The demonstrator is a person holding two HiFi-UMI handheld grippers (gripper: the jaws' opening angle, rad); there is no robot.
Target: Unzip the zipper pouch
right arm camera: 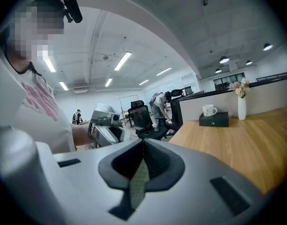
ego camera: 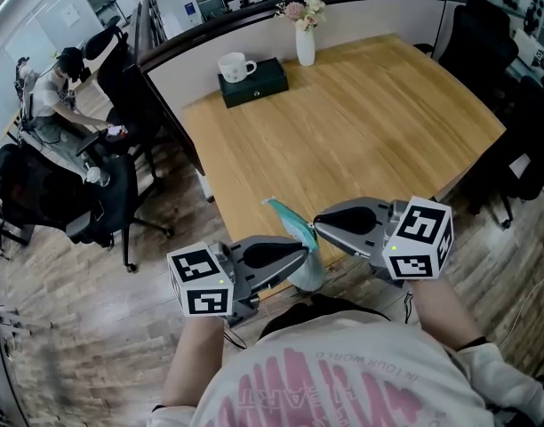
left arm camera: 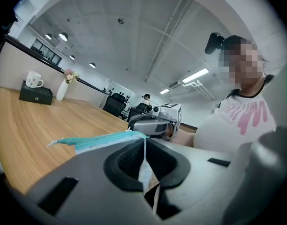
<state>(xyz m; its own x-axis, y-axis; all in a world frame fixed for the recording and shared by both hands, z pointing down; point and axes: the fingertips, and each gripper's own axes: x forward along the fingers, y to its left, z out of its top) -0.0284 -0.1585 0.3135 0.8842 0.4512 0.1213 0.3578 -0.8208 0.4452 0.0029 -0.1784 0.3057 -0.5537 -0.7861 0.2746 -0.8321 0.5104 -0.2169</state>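
Both grippers meet over the wooden table's (ego camera: 361, 132) near edge and hold a small pouch (ego camera: 292, 227) up between them. It has a teal zipper edge and a pale body. In the left gripper view, my left gripper (left arm camera: 144, 149) is shut on the pouch's pale fabric (left arm camera: 146, 170), and the teal zipper edge (left arm camera: 99, 139) runs off to the left. In the right gripper view, my right gripper (right arm camera: 142, 146) is shut on a thin greenish strip of the pouch (right arm camera: 139, 178). Seen from the head camera, the left gripper (ego camera: 300, 254) and right gripper (ego camera: 318, 224) have their tips almost touching.
At the table's far end stand a black box (ego camera: 254, 82) with a white mug (ego camera: 236, 66) on it and a white vase of flowers (ego camera: 305, 43). A dark partition (ego camera: 165, 105) borders the left side. Office chairs (ego camera: 112, 194) and a seated person (ego camera: 54, 96) are beyond it.
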